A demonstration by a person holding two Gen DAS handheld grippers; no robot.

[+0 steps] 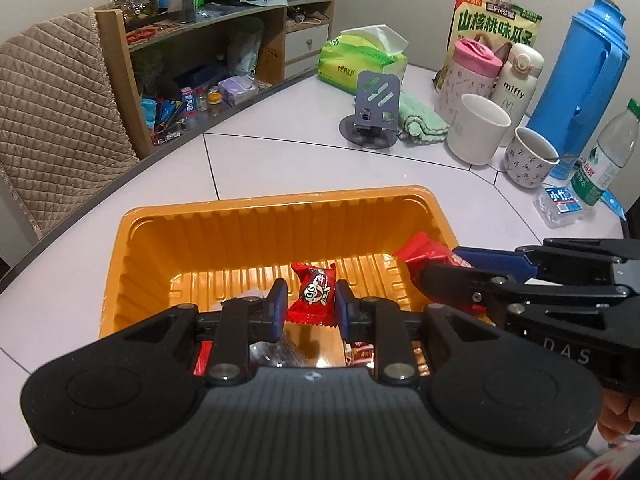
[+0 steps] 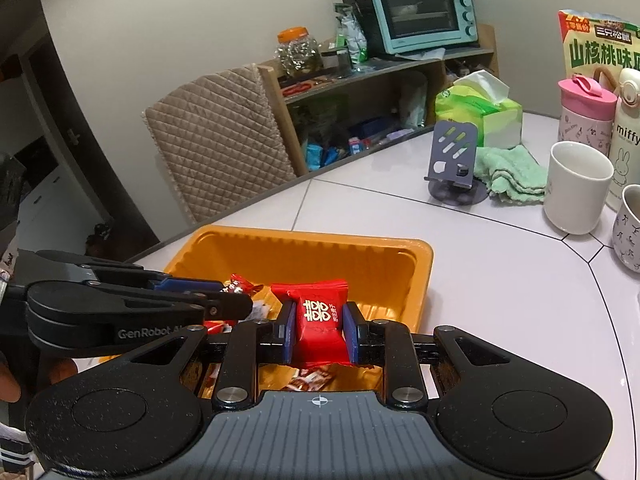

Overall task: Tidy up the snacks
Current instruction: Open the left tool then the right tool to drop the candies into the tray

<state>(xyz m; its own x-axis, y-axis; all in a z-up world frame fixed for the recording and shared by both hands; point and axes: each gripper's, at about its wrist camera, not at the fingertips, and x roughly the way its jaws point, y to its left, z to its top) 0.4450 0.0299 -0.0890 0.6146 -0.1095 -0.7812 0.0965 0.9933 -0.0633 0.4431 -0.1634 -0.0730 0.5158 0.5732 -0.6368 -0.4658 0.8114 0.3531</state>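
Both your grippers carry sweets over the tray [image 1: 276, 216].
Left gripper [image 1: 311, 300] clenches a candy [image 1: 314, 294], right gripper [image 2: 319, 330] a packet [image 2: 320, 320], poised for dropping in.

A white table in a small room with plain walls

The table [image 2: 460, 264] has thin dark lines across its top. A chair [image 2: 216, 140] with a brown quilted cover stands at its edge. Behind it, a wooden shelf [image 2: 384, 68] stands against the pale wall [image 2: 160, 20]. A small blue-green oven [image 2: 420, 12] sits on top of the shelf.
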